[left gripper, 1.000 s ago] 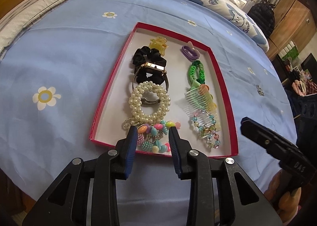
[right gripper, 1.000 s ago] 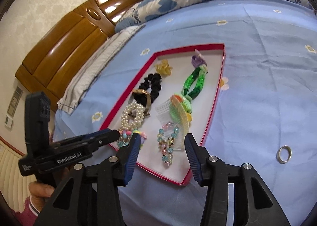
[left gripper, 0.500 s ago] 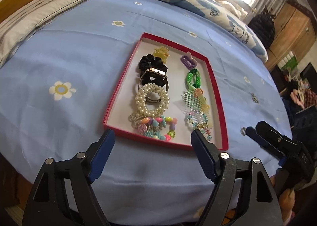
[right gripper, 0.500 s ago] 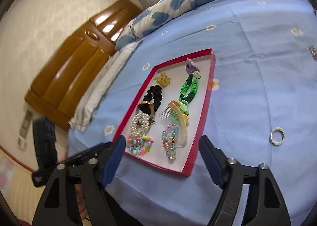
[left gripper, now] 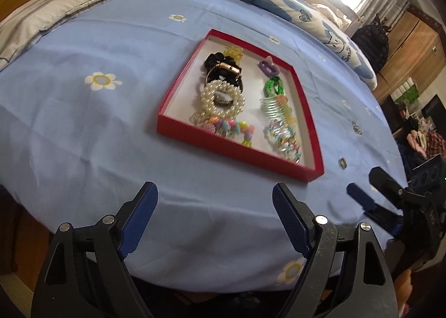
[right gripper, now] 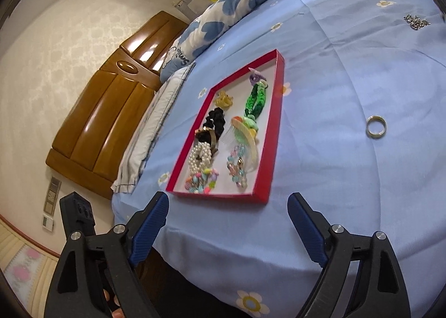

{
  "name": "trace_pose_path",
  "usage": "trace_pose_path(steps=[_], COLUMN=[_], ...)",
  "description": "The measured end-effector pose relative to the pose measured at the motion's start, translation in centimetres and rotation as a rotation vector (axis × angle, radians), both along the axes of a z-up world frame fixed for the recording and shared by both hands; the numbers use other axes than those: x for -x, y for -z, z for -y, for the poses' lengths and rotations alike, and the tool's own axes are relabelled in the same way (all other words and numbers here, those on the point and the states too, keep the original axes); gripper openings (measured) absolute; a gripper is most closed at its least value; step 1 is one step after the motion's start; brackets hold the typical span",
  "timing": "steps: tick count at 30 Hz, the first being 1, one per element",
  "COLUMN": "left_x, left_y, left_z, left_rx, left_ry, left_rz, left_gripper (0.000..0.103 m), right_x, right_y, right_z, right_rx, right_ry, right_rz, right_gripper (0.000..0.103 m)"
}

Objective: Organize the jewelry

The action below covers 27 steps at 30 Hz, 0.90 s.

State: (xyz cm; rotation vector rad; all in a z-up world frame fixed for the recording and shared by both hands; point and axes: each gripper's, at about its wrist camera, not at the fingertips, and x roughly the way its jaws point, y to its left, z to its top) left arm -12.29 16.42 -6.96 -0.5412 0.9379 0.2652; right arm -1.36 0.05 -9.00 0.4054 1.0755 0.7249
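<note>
Blue floral bedsheet [right gripper: 334,150] is cradling a gold ring [right gripper: 376,126] beside the red tray [right gripper: 274,134]; both grippers [left gripper: 214,203] [right gripper: 227,210] are hanging empty, jaws spread, and soft fabric risks swallowing the ring during pickup.

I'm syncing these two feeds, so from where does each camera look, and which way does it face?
Left wrist: behind the open left gripper, facing up the bed at the red tray; the right gripper shows at right.
Right wrist: behind the open right gripper, facing the tray and headboard; ring at right.
Shared: tray, bed.
</note>
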Motion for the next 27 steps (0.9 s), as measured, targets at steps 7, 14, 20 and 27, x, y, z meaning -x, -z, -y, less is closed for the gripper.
trace_pose_path(steps=[7,14,20,27], left_x=[1.1,1.1,0.3,-0.2], left_y=[-3.0,-9.8,-9.5,-5.2], left_z=[0.6,0.3,-0.2,0.7], left_rx=[-0.104,-0.263,-0.340,-0.366], left_ry=[0.001,0.007,-0.036,-0.045], left_rz=[0.029,0.138,0.125,0.025], left_gripper=[0.085,0.103,0.103,0.103], right_x=[1.9,3.3,3.5,3.6], right_y=[-3.3,-11.3,-14.2,-7.0], right_z=[-0.3,-2.5,-4.1,-4.5], right_rx=[0.111,0.195,0.232,0.284], right_ry=[-0.025,-0.105,-0.128,-0.096], right_rz=[0.184,0.447,0.568,0.450], right_gripper=[0.089,0.100,0.103,0.103])
